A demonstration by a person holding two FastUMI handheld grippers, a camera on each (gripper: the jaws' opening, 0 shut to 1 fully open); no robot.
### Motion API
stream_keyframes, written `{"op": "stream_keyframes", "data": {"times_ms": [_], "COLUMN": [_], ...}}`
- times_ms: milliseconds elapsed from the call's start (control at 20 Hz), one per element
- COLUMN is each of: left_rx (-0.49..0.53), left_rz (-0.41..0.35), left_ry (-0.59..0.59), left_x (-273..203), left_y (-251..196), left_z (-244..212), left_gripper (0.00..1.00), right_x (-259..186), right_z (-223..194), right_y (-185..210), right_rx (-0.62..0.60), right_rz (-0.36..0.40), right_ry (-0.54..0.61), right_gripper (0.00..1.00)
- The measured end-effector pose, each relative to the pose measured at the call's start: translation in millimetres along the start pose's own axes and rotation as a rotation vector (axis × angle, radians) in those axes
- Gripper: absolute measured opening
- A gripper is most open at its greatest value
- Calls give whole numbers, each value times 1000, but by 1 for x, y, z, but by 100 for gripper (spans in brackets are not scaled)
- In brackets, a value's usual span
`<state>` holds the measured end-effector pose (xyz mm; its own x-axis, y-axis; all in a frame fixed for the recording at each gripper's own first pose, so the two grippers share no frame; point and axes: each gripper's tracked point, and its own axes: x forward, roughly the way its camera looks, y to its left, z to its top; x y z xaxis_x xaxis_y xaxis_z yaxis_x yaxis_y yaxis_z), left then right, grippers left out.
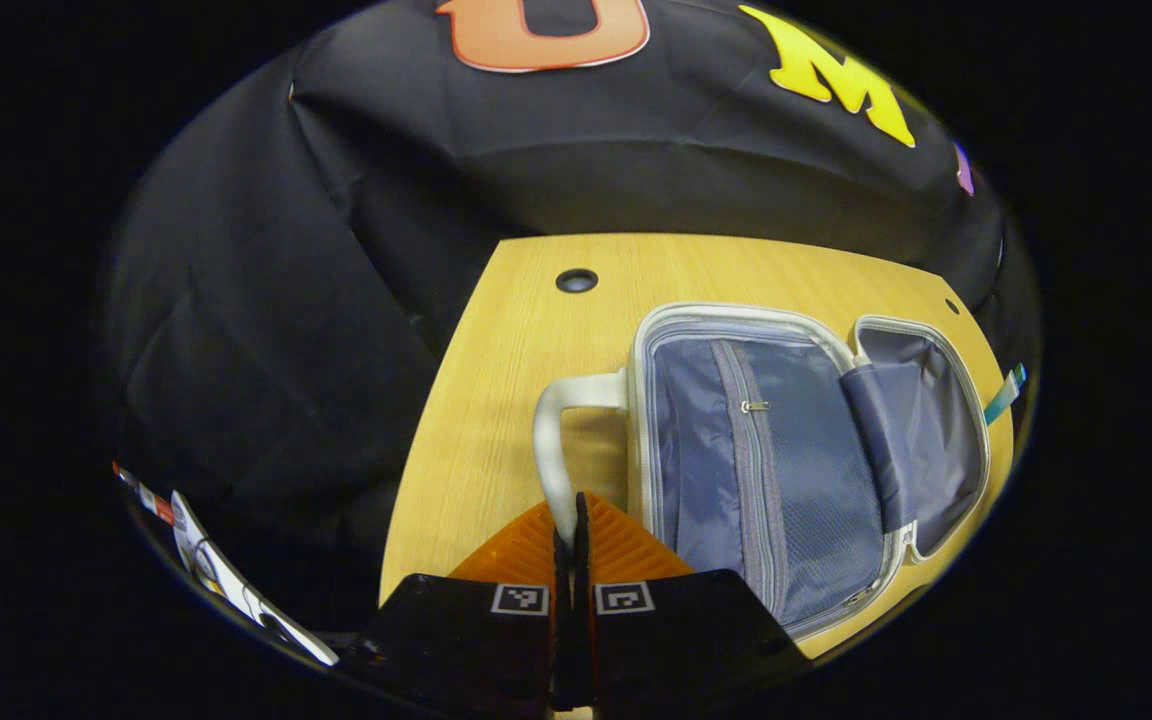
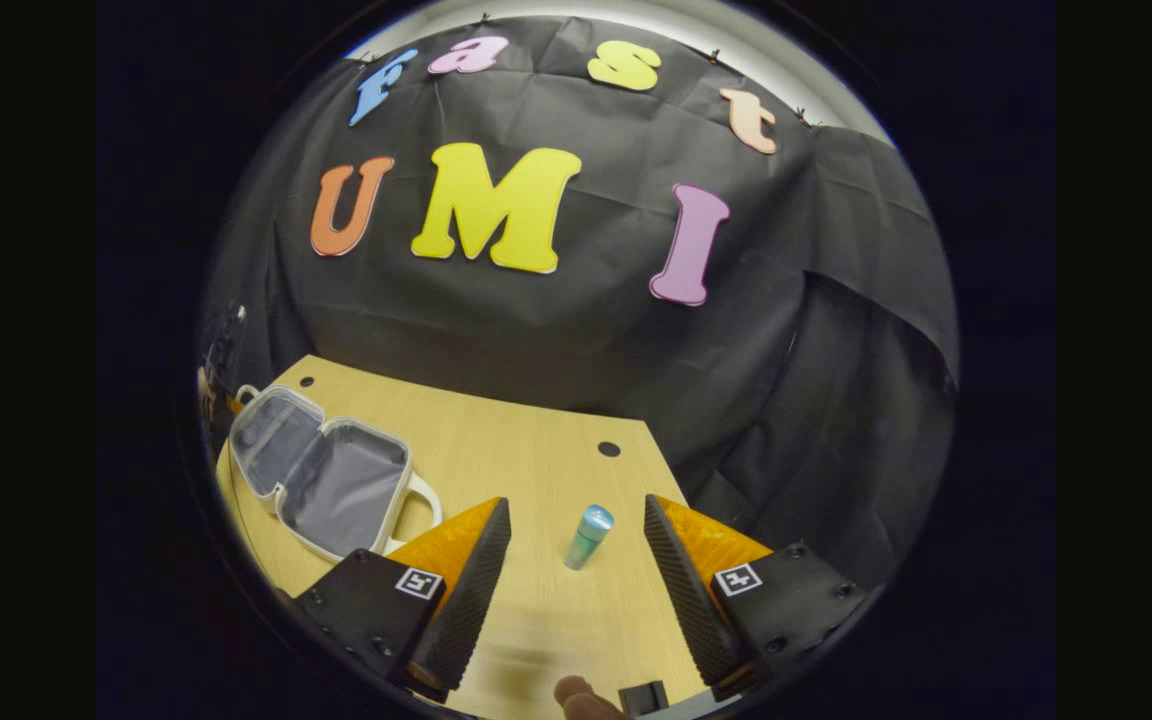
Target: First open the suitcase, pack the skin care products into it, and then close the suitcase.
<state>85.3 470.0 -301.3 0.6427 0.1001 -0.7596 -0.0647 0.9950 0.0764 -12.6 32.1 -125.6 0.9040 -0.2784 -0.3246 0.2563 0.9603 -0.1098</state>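
The small white suitcase (image 1: 766,460) lies open on the wooden table (image 1: 516,360), its grey lining and zipped mesh pocket facing up. My left gripper (image 1: 574,512) is shut on the suitcase's white handle (image 1: 554,430), at the handle's near end. In the right gripper view the same suitcase (image 2: 321,470) lies open at the far left. A teal skin care bottle (image 2: 588,537) lies on the table just ahead of my right gripper (image 2: 577,508). That gripper stands open with its fingers on either side of the bottle, not touching it.
A cable hole (image 1: 576,280) sits near the table's far edge, and another hole (image 2: 608,449) lies beyond the bottle. The teal bottle's tip (image 1: 1004,395) shows past the open lid. Black cloth walls stand behind the table. A fingertip (image 2: 576,690) shows at the bottom.
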Motion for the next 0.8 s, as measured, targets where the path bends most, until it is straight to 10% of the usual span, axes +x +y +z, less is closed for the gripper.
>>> {"op": "stream_keyframes", "data": {"times_ms": [350,550,750,800], "left_rx": [-80,-91,-110,-121], "left_rz": [-68,1,49,27], "left_ry": [29,17,-67,-91], "left_x": [29,23,-16,-26], "left_y": [3,14,11,-2], "left_z": [-15,-17,4,8], "left_gripper": [6,32,96,97], "right_x": [-6,-8,-3,-1], "right_z": [-11,-11,-11,-10], "right_y": [-15,-23,-20,-17], "right_rx": [-24,-17,-39,-42], "right_rz": [-42,-51,-19,0], "right_ry": [19,10,-13,-20], "right_gripper": [80,80,80,80]}}
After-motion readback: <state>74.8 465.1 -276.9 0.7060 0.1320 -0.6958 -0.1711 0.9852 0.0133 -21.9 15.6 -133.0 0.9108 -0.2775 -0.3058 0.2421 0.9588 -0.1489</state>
